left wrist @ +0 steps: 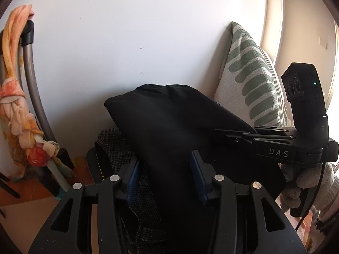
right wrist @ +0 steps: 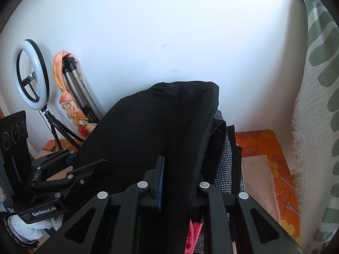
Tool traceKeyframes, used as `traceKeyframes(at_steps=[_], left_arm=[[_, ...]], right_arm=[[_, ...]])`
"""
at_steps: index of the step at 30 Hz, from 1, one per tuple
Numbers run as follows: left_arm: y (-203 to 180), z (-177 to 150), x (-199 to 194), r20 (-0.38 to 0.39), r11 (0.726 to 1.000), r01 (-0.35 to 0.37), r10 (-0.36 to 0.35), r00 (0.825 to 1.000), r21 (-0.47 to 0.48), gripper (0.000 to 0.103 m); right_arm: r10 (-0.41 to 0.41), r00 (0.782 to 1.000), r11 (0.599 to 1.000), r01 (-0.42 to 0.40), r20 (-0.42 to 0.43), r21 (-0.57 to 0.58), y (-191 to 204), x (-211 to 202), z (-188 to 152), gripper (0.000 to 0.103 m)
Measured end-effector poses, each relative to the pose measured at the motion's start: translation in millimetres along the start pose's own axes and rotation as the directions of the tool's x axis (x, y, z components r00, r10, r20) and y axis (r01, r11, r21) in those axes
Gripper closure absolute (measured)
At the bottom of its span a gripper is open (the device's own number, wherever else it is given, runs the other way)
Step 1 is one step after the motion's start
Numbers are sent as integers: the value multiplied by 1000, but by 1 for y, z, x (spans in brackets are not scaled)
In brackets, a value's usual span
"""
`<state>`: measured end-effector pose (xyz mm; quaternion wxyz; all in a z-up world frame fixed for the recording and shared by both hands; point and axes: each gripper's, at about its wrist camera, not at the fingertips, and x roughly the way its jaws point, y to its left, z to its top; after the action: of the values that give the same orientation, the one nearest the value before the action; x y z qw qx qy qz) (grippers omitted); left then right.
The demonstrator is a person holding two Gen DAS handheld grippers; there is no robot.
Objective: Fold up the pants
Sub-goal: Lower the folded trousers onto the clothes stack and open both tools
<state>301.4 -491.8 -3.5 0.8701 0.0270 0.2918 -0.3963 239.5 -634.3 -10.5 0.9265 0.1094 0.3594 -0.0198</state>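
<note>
The black pants (left wrist: 169, 122) lie folded in a thick bundle on top of a stack of clothes. My left gripper (left wrist: 167, 175) has its blue-padded fingers (left wrist: 198, 175) spread around the near end of the bundle. My right gripper (right wrist: 178, 182) also straddles the black pants (right wrist: 152, 127); its left pad (right wrist: 161, 182) shows, while the cloth hides the right one. The right gripper also shows in the left wrist view (left wrist: 250, 136), at the bundle's right side. The left gripper shows in the right wrist view (right wrist: 70, 158), at the bundle's left side.
A checked grey garment (left wrist: 118, 144) lies under the pants. A green-patterned pillow (left wrist: 247, 80) leans on the white wall at the right. A tripod wrapped in an orange scarf (left wrist: 19, 110) and a ring light (right wrist: 30, 77) stand at the left. An orange floral surface (right wrist: 273, 154) lies below.
</note>
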Motion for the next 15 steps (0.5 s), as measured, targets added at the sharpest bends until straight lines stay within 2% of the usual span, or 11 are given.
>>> traceKeyframes(at_steps=[5,6,8,13,15], left_arm=[[0,1,-16,30,999,-40,39,999,37,34],[1,2,-18,34,998,-42,40,999,38,33],[2,3,-25,45,998,-41,40,998,39,30],[1,2,-44,68,998,-41,38,997,45,26],[-2,0,-56,68,998,-36,33,997,46,26]], right_arm=[[-75,997,997,75,-21,8,-2,2,-5,80],[-88,996,996,88,-23,6,-1,1,-5,79],[-100,995,995,100,-16,4,4,-3,-7,68],[-128,992,992,127,20,22,12,-29,-10,62],[-146,988,989,145,39,31,17,-41,-12,52]])
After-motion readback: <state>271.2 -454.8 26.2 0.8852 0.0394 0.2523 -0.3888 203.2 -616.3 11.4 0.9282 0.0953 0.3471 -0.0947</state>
